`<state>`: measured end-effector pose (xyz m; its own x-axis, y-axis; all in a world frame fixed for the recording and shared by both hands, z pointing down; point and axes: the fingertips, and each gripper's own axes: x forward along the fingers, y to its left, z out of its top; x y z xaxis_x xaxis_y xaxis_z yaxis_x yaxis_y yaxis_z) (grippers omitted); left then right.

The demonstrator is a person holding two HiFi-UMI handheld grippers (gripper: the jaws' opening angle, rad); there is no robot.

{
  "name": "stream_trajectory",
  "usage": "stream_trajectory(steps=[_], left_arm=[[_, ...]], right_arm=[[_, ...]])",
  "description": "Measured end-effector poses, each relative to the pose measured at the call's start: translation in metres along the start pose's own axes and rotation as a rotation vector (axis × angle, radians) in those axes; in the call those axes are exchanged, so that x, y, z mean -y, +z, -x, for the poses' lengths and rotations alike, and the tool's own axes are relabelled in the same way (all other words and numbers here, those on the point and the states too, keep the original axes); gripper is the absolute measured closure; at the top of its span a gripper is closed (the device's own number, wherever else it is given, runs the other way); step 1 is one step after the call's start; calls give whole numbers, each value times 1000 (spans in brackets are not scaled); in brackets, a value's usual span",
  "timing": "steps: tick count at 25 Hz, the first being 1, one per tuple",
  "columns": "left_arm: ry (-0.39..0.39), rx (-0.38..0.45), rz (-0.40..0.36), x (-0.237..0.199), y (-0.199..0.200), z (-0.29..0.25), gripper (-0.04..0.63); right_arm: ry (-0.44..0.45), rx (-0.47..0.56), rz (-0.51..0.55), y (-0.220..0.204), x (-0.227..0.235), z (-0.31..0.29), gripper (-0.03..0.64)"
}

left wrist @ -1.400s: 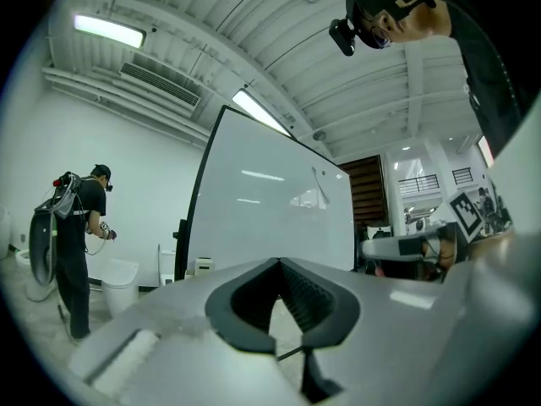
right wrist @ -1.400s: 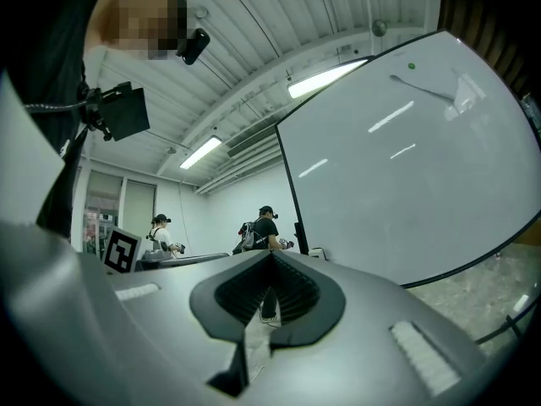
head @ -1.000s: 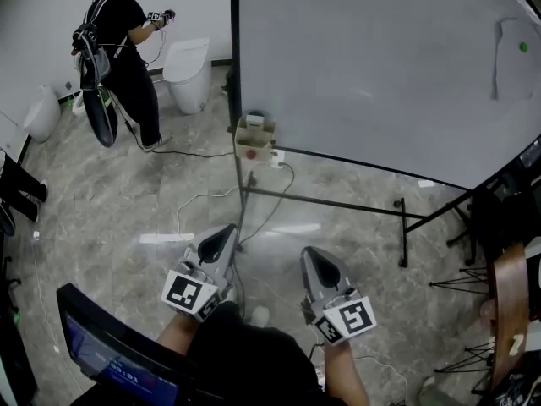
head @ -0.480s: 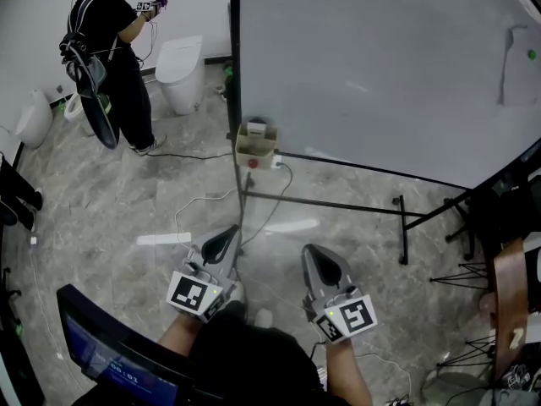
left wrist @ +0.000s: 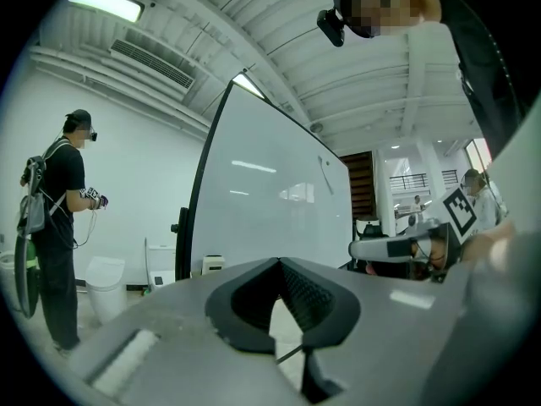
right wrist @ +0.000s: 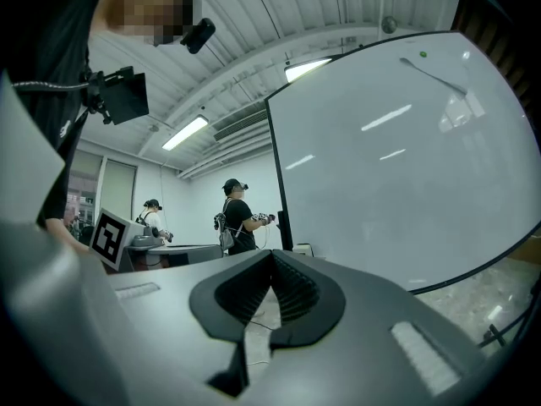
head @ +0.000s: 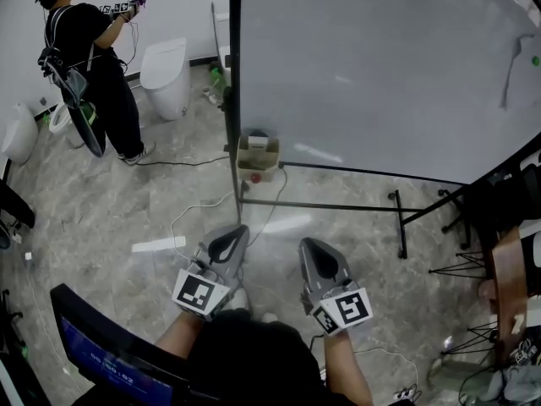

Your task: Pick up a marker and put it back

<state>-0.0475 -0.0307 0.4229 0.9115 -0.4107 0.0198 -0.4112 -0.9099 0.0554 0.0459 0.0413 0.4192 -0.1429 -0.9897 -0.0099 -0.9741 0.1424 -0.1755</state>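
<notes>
person: black clothes, backpack [head: 84, 66], far left, stands beside a white toilet [head: 165, 74], hands raised toward the wall.
floor: grey marble-look tiles [head: 93, 201], loose cables lie on it.
left gripper [head: 237, 232]: grey, held low and level, points at the board. Jaws closed tip to tip, nothing between them.
box: small beige box [head: 258, 153] on the floor at the board's left post.
right gripper [head: 308, 245]: beside the left one, not touching it. Jaws closed, empty.
whiteboard: large white board on a black stand [head: 380, 66], ahead of both grippers, untouched.
marker: can't make one out. A small green spot [head: 535, 60] sits near the board's upper right edge, well apart from both grippers.
</notes>
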Motion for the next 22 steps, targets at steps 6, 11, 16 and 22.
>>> stream_trajectory(steps=[6,11,16,22], left_arm=[[-19,-7,20,-29,-4,-5,591],[-49,9,31,-46,-6,-13,591],[-52,-2,42,-57,-9,-15,591],[-12,-8,24,-69,-11,-33,591]], right_arm=[[-24,-4,19,3,-10,-28,607],[-60,-14,12,-1,-6,-40,607],[-71,-38,14,-4,1,-52,607],[-39,-44,13,-4,19,-74,607]])
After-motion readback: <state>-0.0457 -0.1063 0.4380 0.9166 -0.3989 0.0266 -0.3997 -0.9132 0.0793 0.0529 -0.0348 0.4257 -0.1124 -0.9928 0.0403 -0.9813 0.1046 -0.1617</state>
